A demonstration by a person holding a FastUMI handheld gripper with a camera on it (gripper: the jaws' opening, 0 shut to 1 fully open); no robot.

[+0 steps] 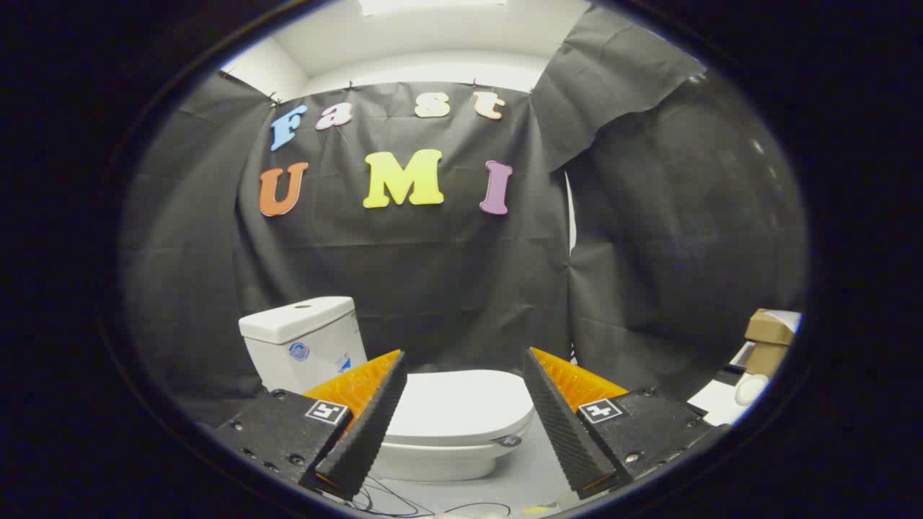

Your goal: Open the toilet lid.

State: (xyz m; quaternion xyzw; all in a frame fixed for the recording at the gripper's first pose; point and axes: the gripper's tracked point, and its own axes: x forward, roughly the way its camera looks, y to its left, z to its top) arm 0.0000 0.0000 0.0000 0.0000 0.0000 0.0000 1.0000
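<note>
Sitting flat and closed, the lid (461, 404) covers the bowl (440, 458) just beyond the fingers, showing thru the gap btwn them. Gripper (465, 360) is spread wide, holding nothing, w/ its tips clear of the lid. Tank (306, 342) stands behind the left finger, against the black cloth wall (433, 288). Thin cables (404, 501) on the floor (530, 479) in front of the bowl. Cardboard box (768, 335) well off to the right.
</note>
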